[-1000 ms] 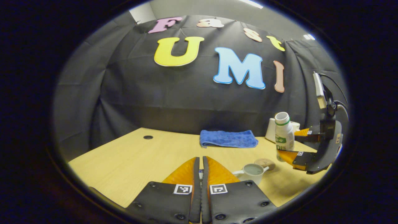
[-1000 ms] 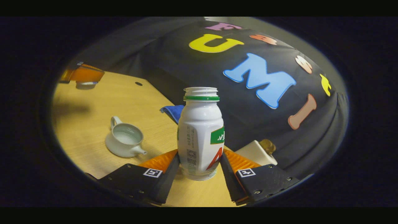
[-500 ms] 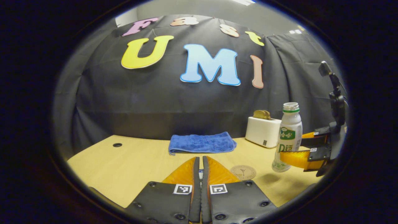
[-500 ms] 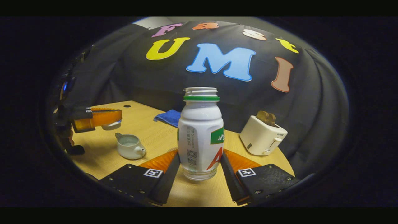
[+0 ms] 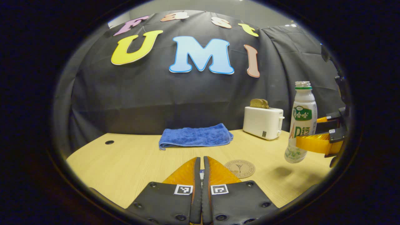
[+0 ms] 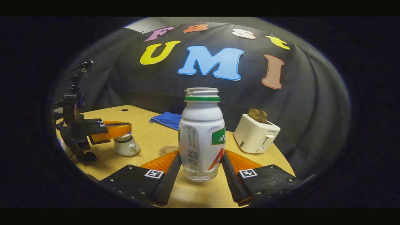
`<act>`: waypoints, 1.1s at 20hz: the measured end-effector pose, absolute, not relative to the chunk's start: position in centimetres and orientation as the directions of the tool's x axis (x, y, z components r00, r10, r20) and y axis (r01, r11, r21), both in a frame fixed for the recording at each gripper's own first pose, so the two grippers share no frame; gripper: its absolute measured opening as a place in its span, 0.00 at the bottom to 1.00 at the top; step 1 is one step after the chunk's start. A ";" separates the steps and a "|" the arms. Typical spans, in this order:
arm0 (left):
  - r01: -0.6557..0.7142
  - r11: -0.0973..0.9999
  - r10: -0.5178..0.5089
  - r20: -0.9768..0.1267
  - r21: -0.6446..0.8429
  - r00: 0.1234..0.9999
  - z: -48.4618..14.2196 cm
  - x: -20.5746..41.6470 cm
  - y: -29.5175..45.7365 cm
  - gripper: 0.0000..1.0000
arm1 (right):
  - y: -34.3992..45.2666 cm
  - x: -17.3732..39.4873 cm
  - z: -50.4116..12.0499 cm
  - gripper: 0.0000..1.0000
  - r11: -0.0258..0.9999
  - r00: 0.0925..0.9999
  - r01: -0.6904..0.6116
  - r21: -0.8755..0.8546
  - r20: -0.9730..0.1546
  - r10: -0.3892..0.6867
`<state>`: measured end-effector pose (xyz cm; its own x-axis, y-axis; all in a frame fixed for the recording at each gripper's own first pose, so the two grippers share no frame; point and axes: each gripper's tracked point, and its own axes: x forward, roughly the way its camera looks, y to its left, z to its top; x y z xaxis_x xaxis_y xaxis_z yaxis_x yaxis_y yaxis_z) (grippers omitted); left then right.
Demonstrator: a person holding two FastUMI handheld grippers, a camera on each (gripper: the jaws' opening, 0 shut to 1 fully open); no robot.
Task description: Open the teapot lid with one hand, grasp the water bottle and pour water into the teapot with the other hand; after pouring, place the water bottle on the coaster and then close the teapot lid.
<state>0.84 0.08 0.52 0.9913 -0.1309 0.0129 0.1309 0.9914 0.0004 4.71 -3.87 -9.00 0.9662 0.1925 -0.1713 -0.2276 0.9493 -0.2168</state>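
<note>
My right gripper (image 6: 201, 153) is shut on a white, uncapped water bottle (image 6: 201, 131) with a green neck ring. The bottle is upright. In the left gripper view the bottle (image 5: 302, 122) hangs a little above the table in that gripper (image 5: 304, 135), right of the round cork coaster (image 5: 240, 168). My left gripper (image 5: 200, 160) is shut on the teapot lid's knob, of which a sliver shows between its fingers. In the right gripper view it (image 6: 125, 128) holds the lid directly over the white teapot (image 6: 126, 148). Whether the lid is seated I cannot tell. The coaster (image 6: 167, 151) lies between teapot and bottle.
A white toaster (image 5: 263, 122) with toast in it stands at the back right, near the booth wall. A folded blue towel (image 5: 196, 136) lies at the back middle. A small cable hole (image 5: 109, 142) is in the tabletop at the back left.
The bottle has come back upright and swung away from the teapot to the right. My left gripper has come down with the lid onto the teapot's mouth.
</note>
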 end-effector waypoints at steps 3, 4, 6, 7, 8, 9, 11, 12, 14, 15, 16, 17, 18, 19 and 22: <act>0.119 0.993 -0.119 0.011 0.015 0.993 0.2 0.9 -0.1 0.07 | -4.4 4.6 -9.2 0.73 0.950 0.966 -0.227 -0.214 -0.175 0.192; 0.115 0.993 -0.115 0.016 0.017 0.993 0.2 1.0 0.0 0.07 | -4.4 4.6 -9.3 0.73 0.951 0.964 -0.231 -0.205 -0.178 0.196; 0.106 0.994 -0.106 -0.002 0.025 0.994 -0.5 1.1 0.1 0.07 | -4.3 4.5 -9.4 0.73 0.953 0.961 -0.241 -0.185 -0.181 0.208; 0.105 0.994 -0.105 -0.004 0.026 0.995 -0.8 1.1 0.1 0.10 | -4.4 4.4 -9.4 0.73 0.953 0.961 -0.240 -0.184 -0.181 0.207; 0.102 0.994 -0.102 -0.001 0.030 0.995 -0.8 1.2 0.0 0.11 | -4.5 4.4 -9.3 0.73 0.953 0.962 -0.238 -0.186 -0.180 0.205; 0.098 0.995 -0.098 0.007 0.034 0.995 -0.7 1.1 0.0 0.07 | -4.5 4.5 -9.3 0.73 0.953 0.963 -0.236 -0.188 -0.180 0.203; 0.096 0.995 -0.096 0.008 0.033 0.995 -0.7 1.1 0.0 0.11 | -4.5 4.3 -9.4 0.73 0.954 0.962 -0.237 -0.186 -0.184 0.203; 0.098 0.995 -0.099 0.003 0.032 0.995 -0.9 1.2 -0.2 0.17 | -4.5 4.2 -9.4 0.73 0.954 0.962 -0.237 -0.184 -0.186 0.203; 0.096 0.995 -0.096 0.012 0.028 0.995 -0.7 0.9 -0.1 0.22 | -4.5 4.2 -9.5 0.73 0.954 0.961 -0.235 -0.184 -0.188 0.200; 0.092 0.996 -0.092 0.019 0.022 0.996 -0.3 0.7 0.0 0.26 | -4.5 4.3 -9.5 0.73 0.955 0.961 -0.234 -0.182 -0.190 0.199; 0.087 0.996 -0.088 0.031 0.014 0.996 0.0 0.5 0.2 0.31 | -4.5 4.2 -9.5 0.73 0.956 0.961 -0.234 -0.177 -0.191 0.200; 0.091 0.996 -0.091 0.044 0.004 0.995 0.6 0.3 0.2 0.34 | -4.5 4.1 -9.5 0.73 0.957 0.960 -0.234 -0.173 -0.194 0.200; 0.088 0.996 -0.088 0.058 -0.002 0.994 1.2 -0.1 0.3 0.30 | -4.4 4.2 -9.5 0.73 0.957 0.960 -0.235 -0.170 -0.197 0.200; 0.087 0.996 -0.087 0.067 -0.002 0.994 1.7 -0.5 0.4 0.27 | -4.4 4.2 -9.4 0.73 0.957 0.960 -0.233 -0.171 -0.196 0.199; 0.083 0.997 -0.082 0.086 -0.003 0.993 2.9 -2.0 0.8 0.41 | -4.2 4.3 -9.1 0.73 0.956 0.961 -0.232 -0.181 -0.195 0.196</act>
<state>-2.02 0.75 2.86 0.9929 -0.0822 0.0855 0.0827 0.9966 -0.0028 4.30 -4.20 -9.14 0.9610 0.1962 -0.1951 -0.2319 0.9558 -0.1810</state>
